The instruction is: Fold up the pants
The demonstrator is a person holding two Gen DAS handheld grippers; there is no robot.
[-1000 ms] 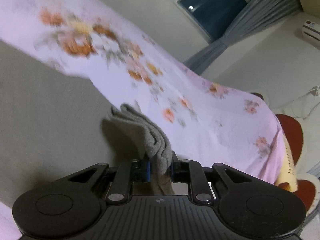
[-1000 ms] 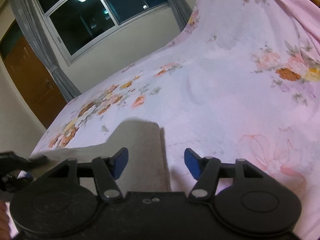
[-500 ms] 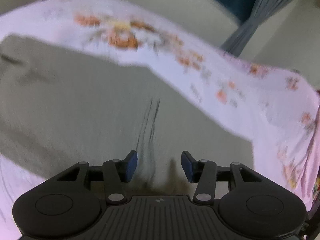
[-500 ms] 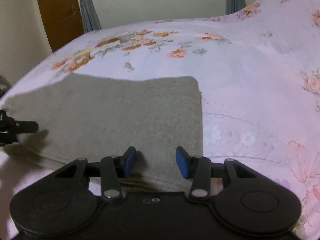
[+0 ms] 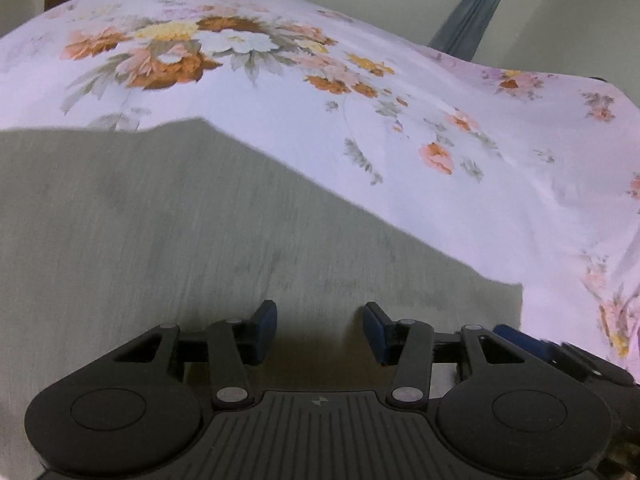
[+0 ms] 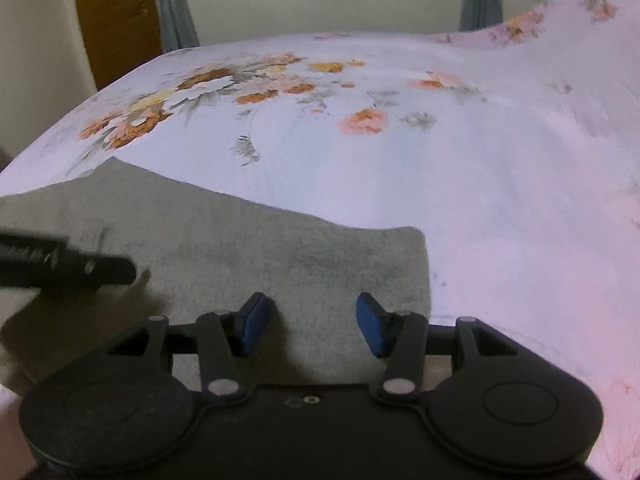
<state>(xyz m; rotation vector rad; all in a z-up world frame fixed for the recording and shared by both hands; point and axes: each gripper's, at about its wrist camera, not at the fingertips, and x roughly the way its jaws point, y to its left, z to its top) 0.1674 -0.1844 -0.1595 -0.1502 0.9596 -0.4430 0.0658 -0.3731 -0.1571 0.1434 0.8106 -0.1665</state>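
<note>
From my left wrist camera I see my left gripper (image 5: 320, 330) with its two blue pads parted to a middling gap and nothing between them; its jaws have just been opening. Below them lie the grey pants (image 5: 168, 248), one garment, spread flat on the floral bedsheet (image 5: 460, 200). The cloth fills the lower left of this view. Its far edge runs slantwise from a corner near the big orange and white bouquet print down to a square corner at the lower right. My pads hang just over the near part of the cloth; I cannot tell whether they touch it. At the right edge, beside that lower right corner, one blue pad of my right gripper (image 5: 520, 336) pokes into view. Beyond the bed stand a pale wall and one grey curtain (image 5: 468, 16).

From my right wrist camera, my right gripper (image 6: 310, 328) is likewise parted to a middling width and holds nothing; its jaws have just been opening. The pants (image 6: 260, 256) lie under and ahead of it, their right edge ending in a rounded corner just right of my right pad, with bare sheet (image 6: 500, 180) beyond. From the left edge a black finger of my left gripper (image 6: 96, 270) reaches in over the cloth, blurred. At the back I count two grey curtains (image 6: 174, 8), one on each side of a window, and one brown door (image 6: 116, 16) at the far left.
</note>
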